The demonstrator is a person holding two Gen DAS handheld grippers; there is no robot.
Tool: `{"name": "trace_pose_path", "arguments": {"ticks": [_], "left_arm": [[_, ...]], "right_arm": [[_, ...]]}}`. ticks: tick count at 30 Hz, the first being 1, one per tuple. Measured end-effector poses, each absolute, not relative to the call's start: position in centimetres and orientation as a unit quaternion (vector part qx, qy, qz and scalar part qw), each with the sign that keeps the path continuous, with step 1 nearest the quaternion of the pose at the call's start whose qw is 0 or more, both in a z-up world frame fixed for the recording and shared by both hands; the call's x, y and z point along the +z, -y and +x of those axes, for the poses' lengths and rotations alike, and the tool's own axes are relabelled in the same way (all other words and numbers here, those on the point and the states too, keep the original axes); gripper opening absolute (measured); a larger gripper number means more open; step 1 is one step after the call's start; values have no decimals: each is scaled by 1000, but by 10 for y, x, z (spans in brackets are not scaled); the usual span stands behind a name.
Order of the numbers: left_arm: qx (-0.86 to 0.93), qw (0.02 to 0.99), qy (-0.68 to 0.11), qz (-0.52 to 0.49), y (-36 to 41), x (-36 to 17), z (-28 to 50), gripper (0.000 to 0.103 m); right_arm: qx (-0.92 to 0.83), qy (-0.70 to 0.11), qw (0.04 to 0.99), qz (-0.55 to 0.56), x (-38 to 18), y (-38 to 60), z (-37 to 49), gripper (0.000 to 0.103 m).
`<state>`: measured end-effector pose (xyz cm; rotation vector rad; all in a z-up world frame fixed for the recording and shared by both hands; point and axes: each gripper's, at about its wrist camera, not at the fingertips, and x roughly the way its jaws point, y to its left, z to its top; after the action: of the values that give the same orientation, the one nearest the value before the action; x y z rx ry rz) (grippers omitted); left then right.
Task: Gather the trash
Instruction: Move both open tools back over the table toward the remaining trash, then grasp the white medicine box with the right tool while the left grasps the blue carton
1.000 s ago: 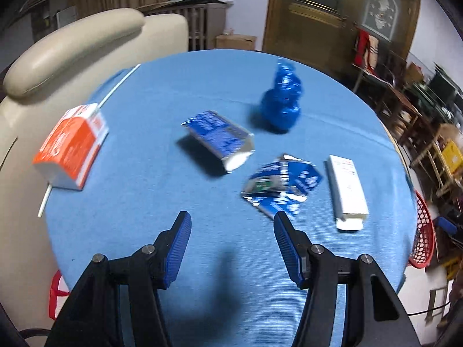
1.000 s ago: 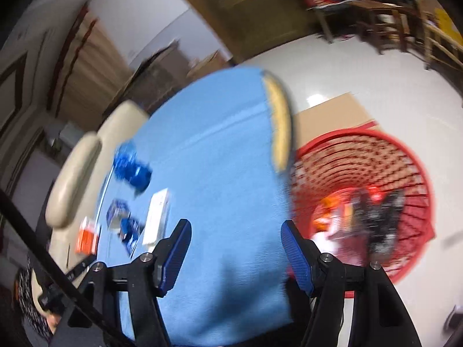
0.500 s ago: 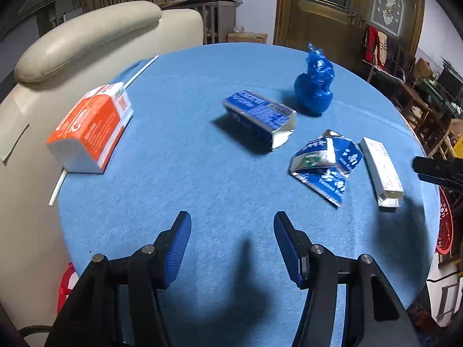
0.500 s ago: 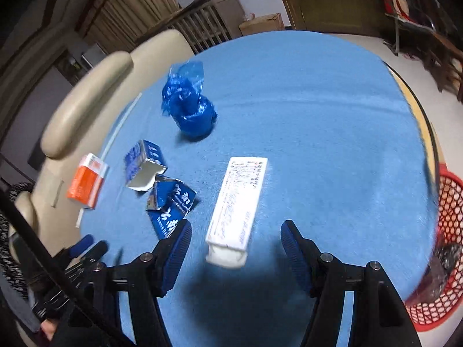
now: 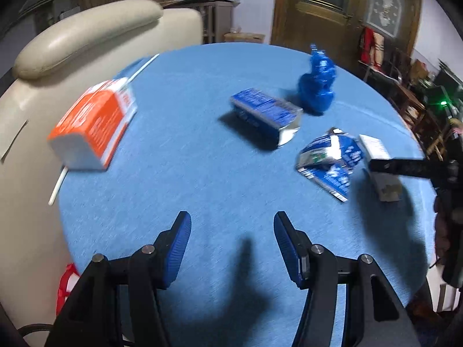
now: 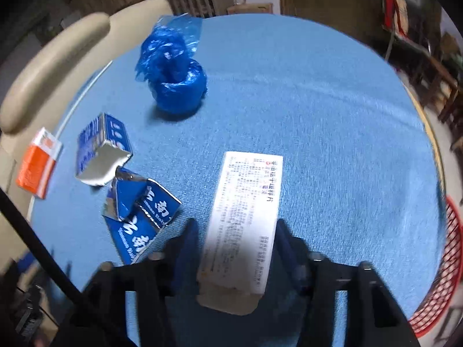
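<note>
Straddling the near end of the white box (image 6: 246, 217), the right gripper (image 6: 235, 240) has its jaws spread wide, one finger on each side of the box, and they do not seem to press it yet, so nothing is held. The box lies flat on the blue table (image 6: 332, 115), with the flattened blue carton (image 6: 139, 219) just beside it to the left. Farther out lie the open blue carton (image 6: 101, 150), the tied blue plastic bag (image 6: 173, 81) and, near the far left edge, the orange carton (image 6: 37, 162). The left gripper (image 5: 233, 248) hovers wide open and empty over bare cloth. The red basket (image 6: 445, 274) stands below the table edge at the right; its content is not visible. Judging from this, five pieces of trash are still to collect, and the white box looks to be next.
</note>
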<state>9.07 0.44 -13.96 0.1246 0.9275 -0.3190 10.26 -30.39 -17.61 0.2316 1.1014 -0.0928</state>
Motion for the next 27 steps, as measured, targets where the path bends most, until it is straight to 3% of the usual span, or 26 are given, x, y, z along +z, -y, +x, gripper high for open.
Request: {"name": "trace_pose_path", "arguments": {"ticks": [2,6,18,27], "left_arm": [[-170,879,-442,65,8,-135,94,61],[-207,875,-430,86,43,-127,104,72],[-257,834,-465,149,143,-150,143,73],[-237,828,-473,185,159,-168,153,81]], "right_arm": [[-40,-518,849,99,-176,302,100,49],[-39,-509,853,110,-176,310,83,49],[-23,-501,848,172,-173,361,19,49],[-11,-491,851,186,-175,360,18,49]]}}
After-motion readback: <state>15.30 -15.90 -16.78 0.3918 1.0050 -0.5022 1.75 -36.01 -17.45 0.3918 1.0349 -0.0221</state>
